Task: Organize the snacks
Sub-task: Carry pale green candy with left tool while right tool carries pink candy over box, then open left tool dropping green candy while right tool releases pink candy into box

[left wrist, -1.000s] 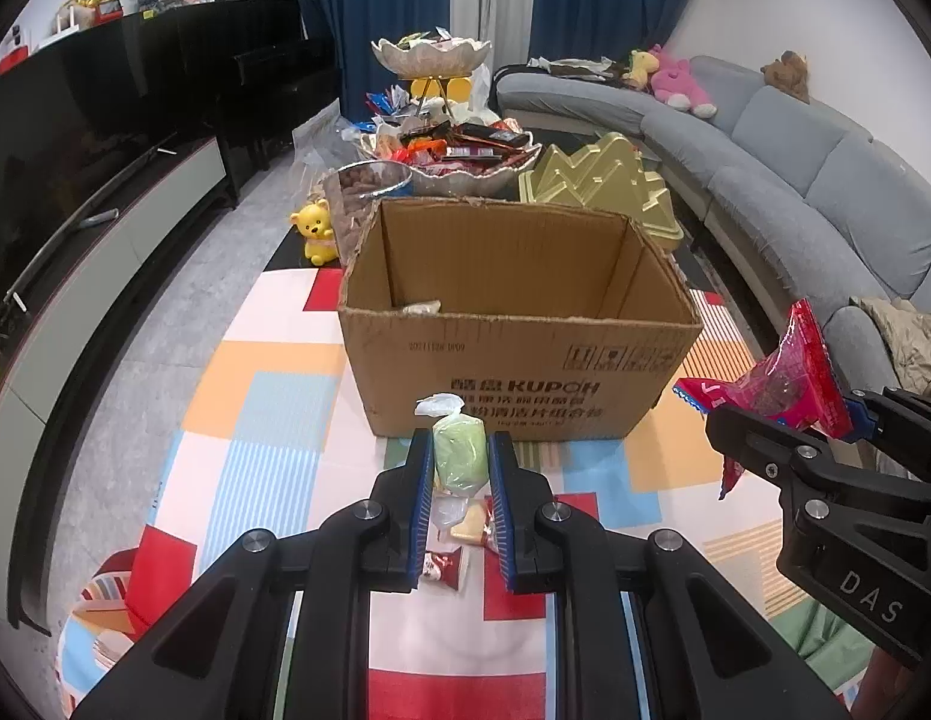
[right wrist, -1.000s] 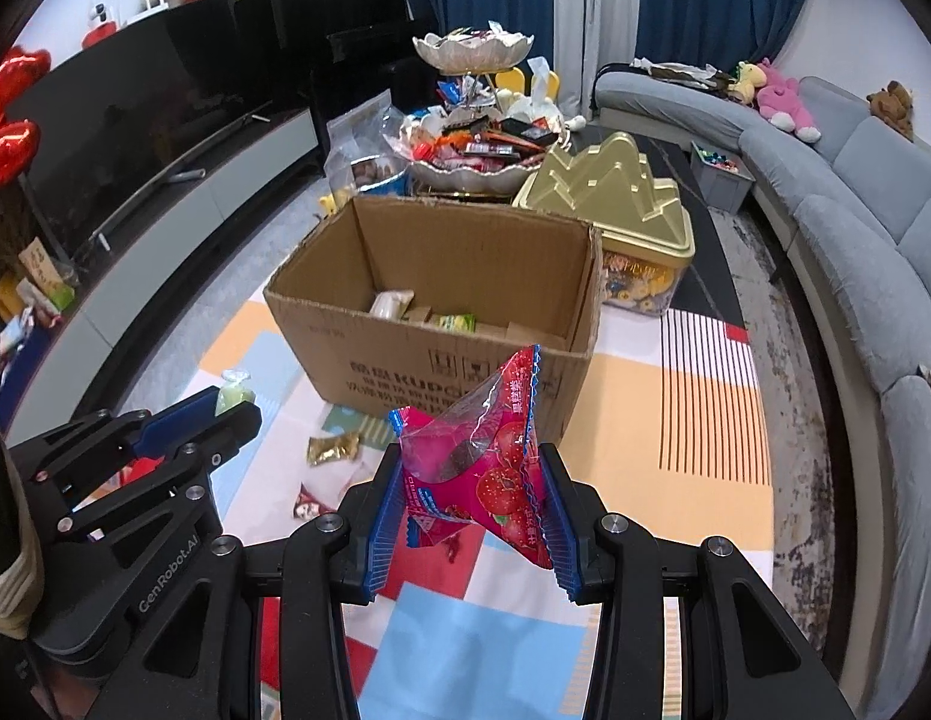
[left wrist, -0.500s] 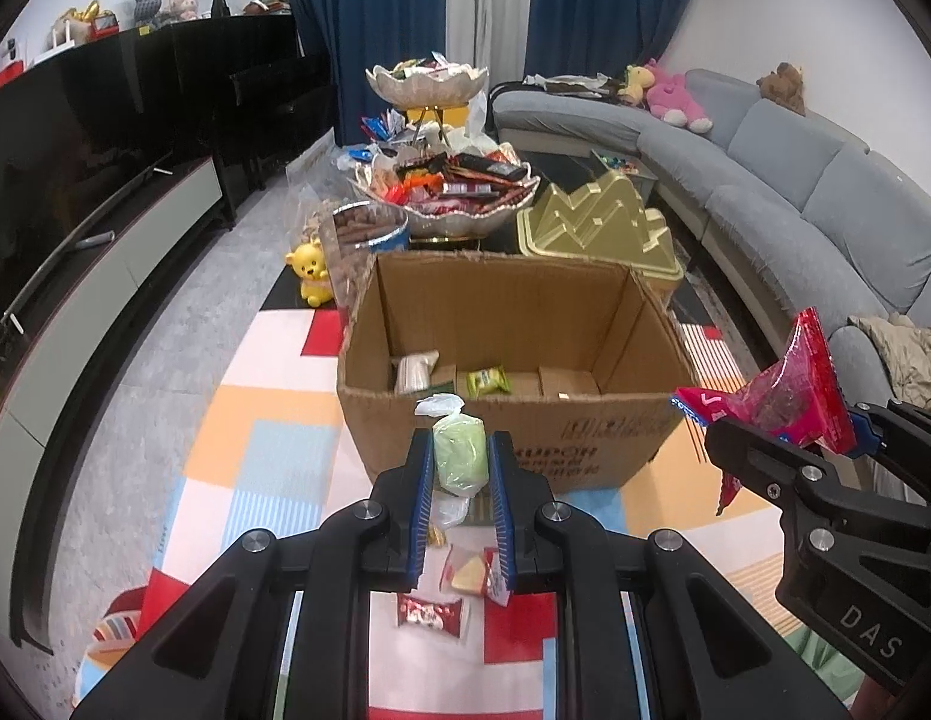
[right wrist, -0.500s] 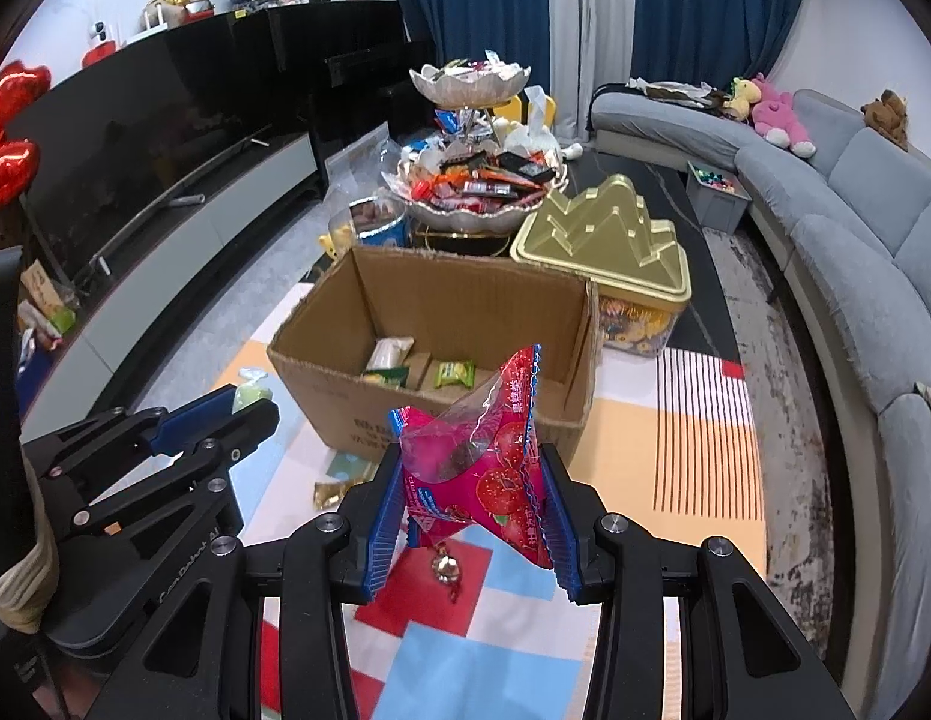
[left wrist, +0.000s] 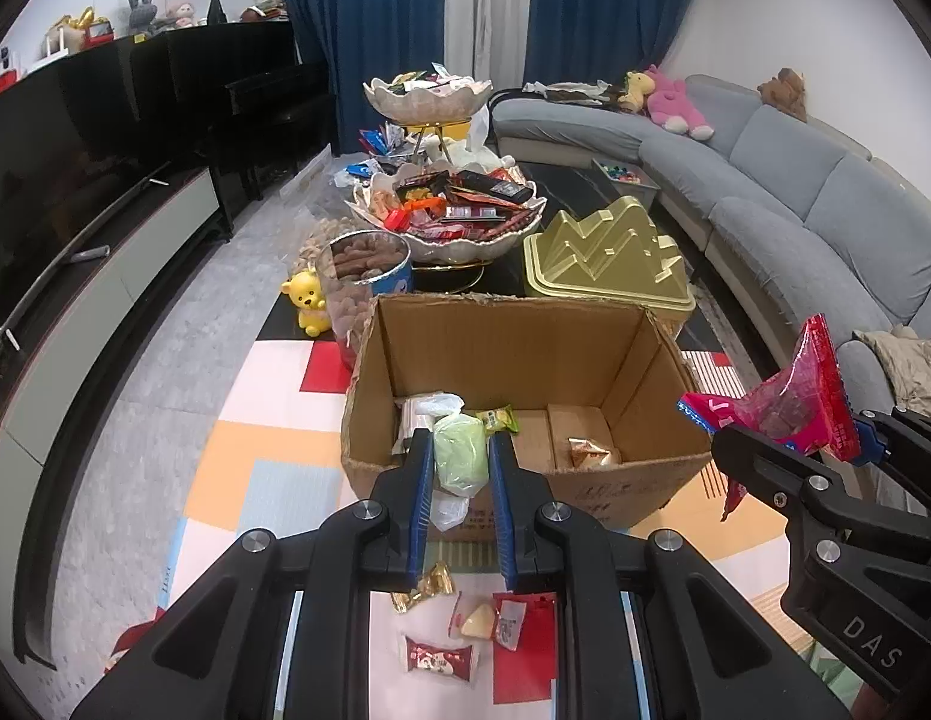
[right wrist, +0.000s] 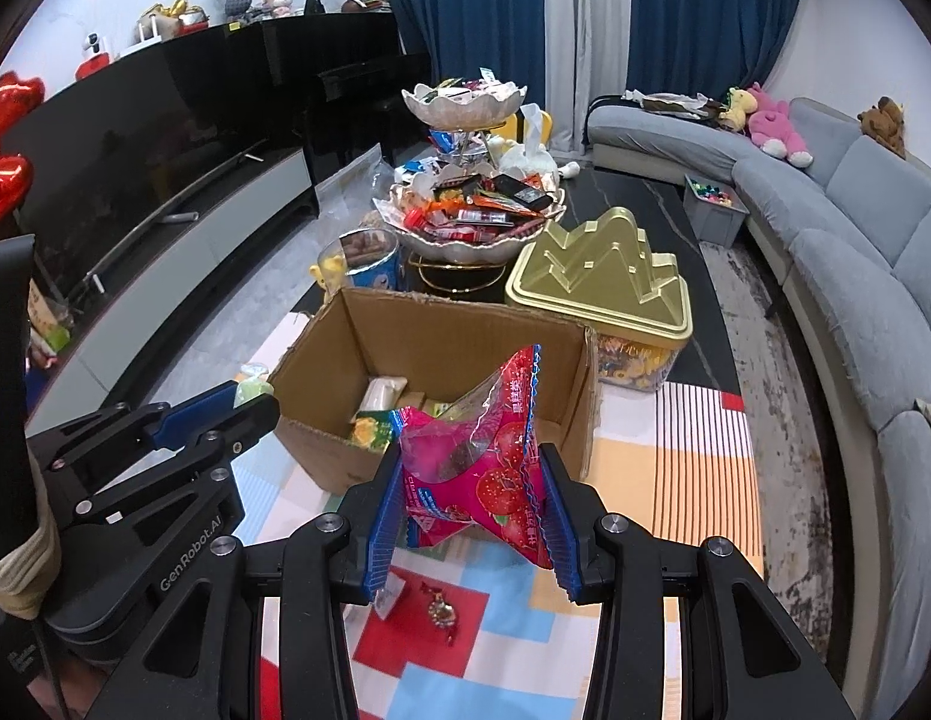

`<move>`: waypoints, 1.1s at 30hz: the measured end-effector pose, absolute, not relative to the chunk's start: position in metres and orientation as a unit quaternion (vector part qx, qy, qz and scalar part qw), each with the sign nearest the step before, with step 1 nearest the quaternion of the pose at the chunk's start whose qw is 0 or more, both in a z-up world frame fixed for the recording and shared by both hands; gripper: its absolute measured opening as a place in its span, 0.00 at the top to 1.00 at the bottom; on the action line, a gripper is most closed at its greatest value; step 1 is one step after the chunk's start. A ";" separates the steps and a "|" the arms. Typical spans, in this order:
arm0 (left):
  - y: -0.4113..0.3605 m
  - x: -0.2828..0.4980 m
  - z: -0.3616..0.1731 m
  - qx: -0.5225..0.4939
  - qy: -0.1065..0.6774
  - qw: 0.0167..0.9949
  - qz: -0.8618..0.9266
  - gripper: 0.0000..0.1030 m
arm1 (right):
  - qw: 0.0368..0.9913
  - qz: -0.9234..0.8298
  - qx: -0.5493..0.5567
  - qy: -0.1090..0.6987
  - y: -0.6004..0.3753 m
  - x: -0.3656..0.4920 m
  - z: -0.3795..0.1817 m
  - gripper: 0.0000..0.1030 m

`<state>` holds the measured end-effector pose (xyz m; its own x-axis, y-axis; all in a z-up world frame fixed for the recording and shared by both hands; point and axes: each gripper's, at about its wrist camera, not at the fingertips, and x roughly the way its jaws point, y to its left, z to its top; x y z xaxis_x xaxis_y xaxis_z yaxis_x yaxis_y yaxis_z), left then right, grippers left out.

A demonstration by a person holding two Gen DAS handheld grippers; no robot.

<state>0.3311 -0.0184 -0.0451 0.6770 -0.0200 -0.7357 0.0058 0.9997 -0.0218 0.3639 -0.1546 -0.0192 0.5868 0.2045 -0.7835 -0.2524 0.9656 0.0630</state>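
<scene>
Cardboard box (left wrist: 525, 360) sits open at frame centre, a few wrapped snacks inside. Left gripper (left wrist: 462, 468) clamps a pale green packet (left wrist: 460, 456) over its near rim. Right gripper (right wrist: 474, 498) pinches a red snack bag (right wrist: 489, 468), lower centre of its own view.

cardboard box (left wrist: 525, 360): 1 | gold tin (left wrist: 609, 258): 1 | tiered snack bowls (left wrist: 447, 228): 2 | loose candies on mat (left wrist: 438, 657): 4

We see even, soft indoor light, sharp at centre; fisheye bending and black vignette from 12 round to 12 o'clock; faint glare on the glossy black television cabinet (left wrist: 135, 120).
</scene>
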 end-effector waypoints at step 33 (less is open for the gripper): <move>-0.013 0.405 -0.062 -0.007 0.411 0.911 -0.007 0.81 | 0.885 0.121 -0.020 0.450 -0.155 0.431 -0.036 0.58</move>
<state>0.4052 -0.0133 -0.0616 0.6614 -0.0197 -0.7498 0.0074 0.9998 -0.0197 0.4311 -0.1548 -0.0364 0.5662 0.1961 -0.8006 -0.2323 0.9699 0.0732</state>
